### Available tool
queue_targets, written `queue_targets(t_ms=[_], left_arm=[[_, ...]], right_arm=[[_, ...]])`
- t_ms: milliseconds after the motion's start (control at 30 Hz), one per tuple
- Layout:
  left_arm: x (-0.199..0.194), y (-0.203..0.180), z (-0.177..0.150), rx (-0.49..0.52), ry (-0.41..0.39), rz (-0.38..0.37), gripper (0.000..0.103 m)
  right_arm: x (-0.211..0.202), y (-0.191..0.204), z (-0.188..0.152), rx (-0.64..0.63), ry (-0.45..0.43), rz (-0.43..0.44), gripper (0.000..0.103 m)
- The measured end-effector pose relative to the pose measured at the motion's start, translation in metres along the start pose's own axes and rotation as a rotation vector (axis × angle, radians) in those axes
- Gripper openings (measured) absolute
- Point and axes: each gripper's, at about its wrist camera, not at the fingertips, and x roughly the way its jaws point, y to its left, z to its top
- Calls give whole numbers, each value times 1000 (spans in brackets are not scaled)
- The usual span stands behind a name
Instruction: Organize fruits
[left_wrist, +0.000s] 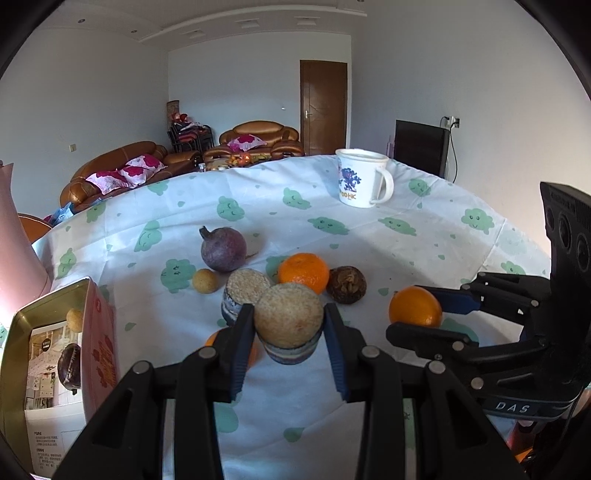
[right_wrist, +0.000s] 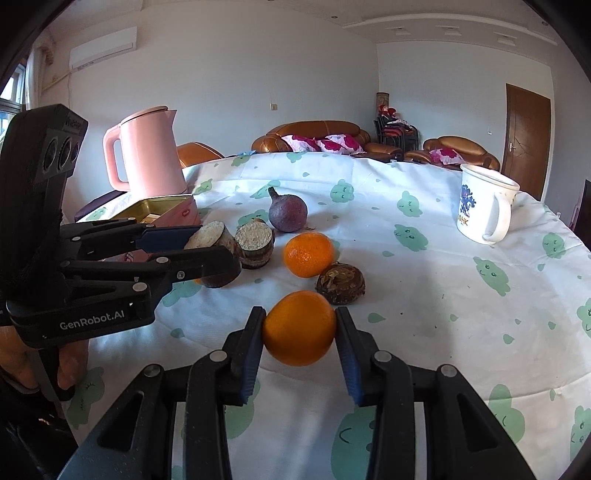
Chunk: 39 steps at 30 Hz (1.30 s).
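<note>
Carrying both loads to the open gold tin box (left_wrist: 55, 354) at nine o'clock looks like the step in hand. The left tongs (left_wrist: 289, 332) are clamped on a cut taro chunk with a pale grainy face (left_wrist: 289, 314), lifted off the cloud-print cloth surface (left_wrist: 369, 236); the right tongs (right_wrist: 299, 332) are clamped on a round orange (right_wrist: 299, 328). Keep each grip level and clear the tin's rim. A second taro chunk (left_wrist: 247, 286), tangerine (left_wrist: 303, 271), purple pomegranate-like fruit (left_wrist: 223, 249) and white mug (left_wrist: 364, 181) crowd twelve o'clock.
</note>
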Motion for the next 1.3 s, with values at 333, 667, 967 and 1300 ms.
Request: queue_targets(t_ms=[333, 667, 967, 1300], left_arm=[[-11, 1, -1, -7, -59, 27, 39], [-20, 0, -2, 0, -101, 45, 39], [-27, 4, -4, -16, -133, 61, 39], [-33, 5, -5, -32, -163, 71, 39]], right_arm=[[-12, 4, -3, -21, -69, -5, 40], [-19, 7, -4, -40, -110, -8, 40], [-26, 10, -7, -50, -150, -12, 40], [-28, 11, -7, -64, -173, -14, 40]])
